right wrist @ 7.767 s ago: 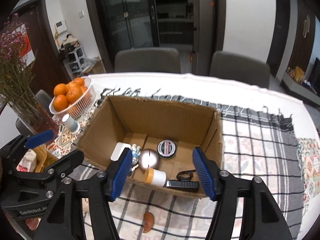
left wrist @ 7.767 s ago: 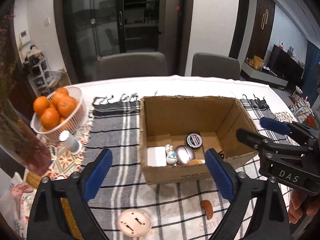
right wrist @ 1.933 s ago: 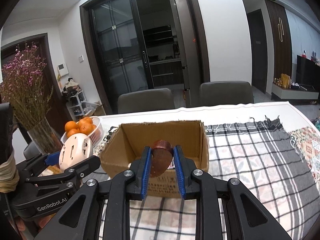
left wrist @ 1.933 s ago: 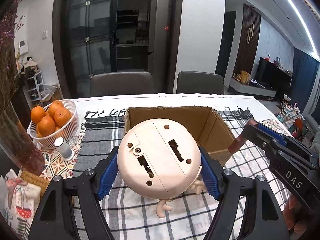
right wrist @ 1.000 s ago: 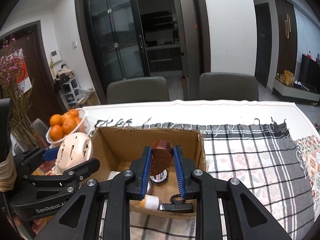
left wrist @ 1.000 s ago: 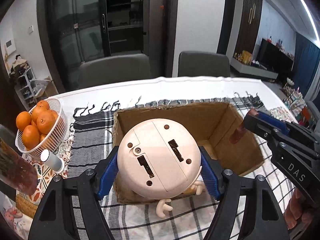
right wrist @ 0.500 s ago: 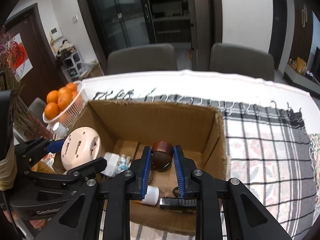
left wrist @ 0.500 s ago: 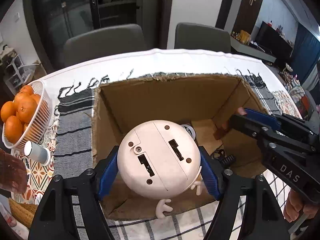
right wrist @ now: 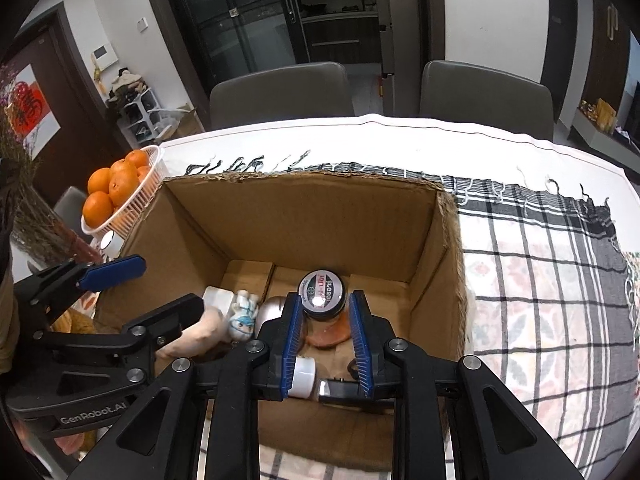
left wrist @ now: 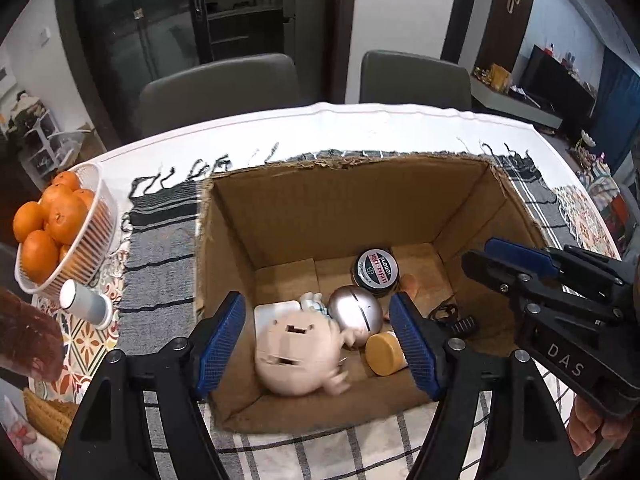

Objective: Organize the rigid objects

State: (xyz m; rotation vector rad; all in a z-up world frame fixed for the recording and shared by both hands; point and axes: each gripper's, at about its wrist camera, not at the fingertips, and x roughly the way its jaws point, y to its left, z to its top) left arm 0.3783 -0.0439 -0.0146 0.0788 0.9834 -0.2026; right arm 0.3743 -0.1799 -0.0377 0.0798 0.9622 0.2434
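Note:
An open cardboard box (left wrist: 340,208) (right wrist: 304,216) stands on a checked cloth. Both grippers hover over its near side. My left gripper (left wrist: 318,344) is open; the pale pink round toy (left wrist: 298,352) lies blurred on the box floor below it, also seen in the right wrist view (right wrist: 200,330). My right gripper (right wrist: 326,340) is open; the brown piece (right wrist: 326,334) lies on the box floor between its fingers, next to a black tin (right wrist: 321,290). A silver ball (left wrist: 356,314), a tan-capped jar (left wrist: 386,354), a white block (left wrist: 276,310) and a small figure (right wrist: 242,316) also lie inside.
A white basket of oranges (left wrist: 60,232) and a small white-capped bottle (left wrist: 84,302) sit left of the box. A vase of dried flowers (right wrist: 36,208) stands at far left. Two grey chairs (right wrist: 280,92) are behind the table.
Both grippers lowered over the box and opened. The pink toy dropped from the left gripper into the box; the brown piece dropped from the right gripper onto the box floor.

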